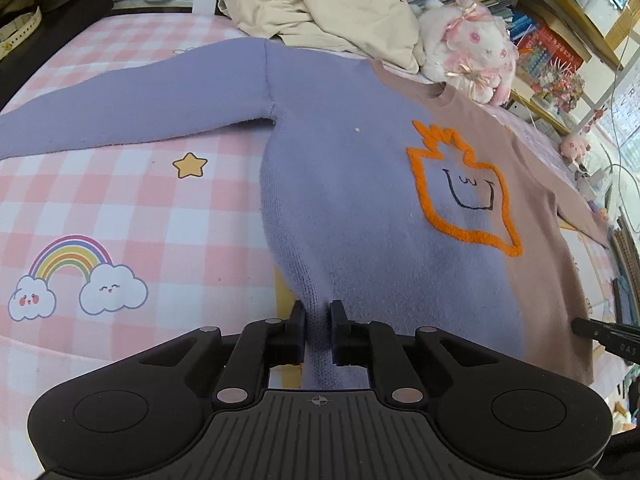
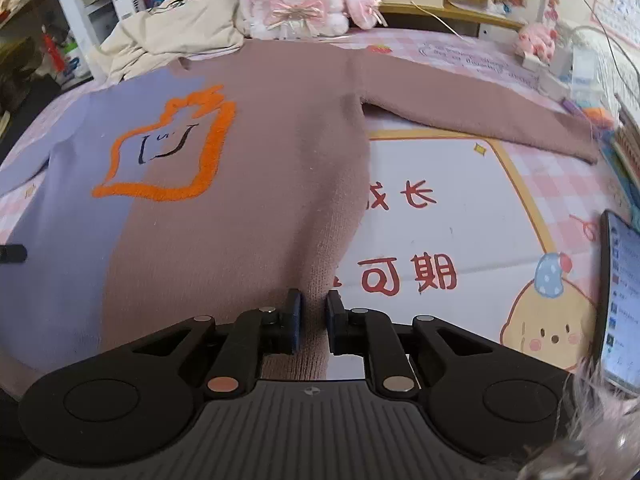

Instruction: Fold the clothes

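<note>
A knit sweater (image 1: pixel 360 184) lies face up and spread flat on a pink checked bedsheet (image 1: pixel 140 208). One half is lavender, the other mauve, with an orange outlined face on the chest. Its lavender sleeve (image 1: pixel 132 108) stretches out to the left. In the right wrist view the mauve sleeve (image 2: pixel 480 108) stretches to the right. My left gripper (image 1: pixel 318 312) is shut on a pinched ridge of the lavender hem. My right gripper (image 2: pixel 313 300) is shut on a ridge of the mauve hem of the sweater (image 2: pixel 248 200). The tip of each gripper shows at the edge of the other's view.
A crumpled cream garment (image 1: pixel 320 8) and a white plush rabbit (image 1: pixel 472 52) lie just beyond the sweater's collar. Bookshelves stand behind them. A lit phone (image 2: pixel 622 304) lies on the sheet at the right, and small boxes and cables sit near the mauve cuff.
</note>
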Action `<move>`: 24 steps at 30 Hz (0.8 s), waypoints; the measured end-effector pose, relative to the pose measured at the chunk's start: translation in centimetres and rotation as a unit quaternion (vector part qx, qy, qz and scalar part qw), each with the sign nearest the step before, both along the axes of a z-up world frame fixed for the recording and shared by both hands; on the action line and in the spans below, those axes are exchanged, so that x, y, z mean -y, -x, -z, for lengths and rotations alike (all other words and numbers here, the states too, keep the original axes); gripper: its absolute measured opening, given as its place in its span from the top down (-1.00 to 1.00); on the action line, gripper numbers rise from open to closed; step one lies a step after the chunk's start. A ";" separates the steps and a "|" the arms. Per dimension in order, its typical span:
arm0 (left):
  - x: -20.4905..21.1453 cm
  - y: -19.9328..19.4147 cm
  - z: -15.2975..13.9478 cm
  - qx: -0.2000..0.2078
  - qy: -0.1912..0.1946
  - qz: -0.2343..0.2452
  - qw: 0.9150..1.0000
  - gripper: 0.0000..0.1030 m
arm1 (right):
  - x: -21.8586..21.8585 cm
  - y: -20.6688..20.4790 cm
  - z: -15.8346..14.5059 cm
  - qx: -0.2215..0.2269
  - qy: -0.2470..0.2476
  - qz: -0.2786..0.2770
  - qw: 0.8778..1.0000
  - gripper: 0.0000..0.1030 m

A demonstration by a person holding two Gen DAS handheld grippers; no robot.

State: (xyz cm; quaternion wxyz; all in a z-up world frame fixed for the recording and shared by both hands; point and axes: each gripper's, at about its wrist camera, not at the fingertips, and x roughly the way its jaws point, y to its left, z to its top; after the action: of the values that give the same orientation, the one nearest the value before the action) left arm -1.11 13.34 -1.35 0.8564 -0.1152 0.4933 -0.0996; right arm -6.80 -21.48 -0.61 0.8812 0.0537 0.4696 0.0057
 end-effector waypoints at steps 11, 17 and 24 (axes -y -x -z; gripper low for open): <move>2.8 0.5 -3.6 0.150 -0.144 -0.043 0.977 -0.62 | -1.5 0.8 -1.6 0.036 0.073 -0.004 0.997 -0.37; 4.0 0.0 -2.8 0.133 -0.165 -0.008 0.977 -0.63 | -2.7 0.9 -2.9 0.066 0.074 -0.018 0.995 -0.58; 3.0 0.4 -2.9 0.146 -0.171 -0.017 0.974 -0.71 | -4.3 0.1 -3.6 0.073 0.059 -0.047 0.994 -0.58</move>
State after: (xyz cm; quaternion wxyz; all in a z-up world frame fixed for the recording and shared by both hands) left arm -1.56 10.30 1.56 0.9277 0.0404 0.3708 -0.0143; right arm -6.86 -17.15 3.01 0.9136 -0.0211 0.4053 0.0237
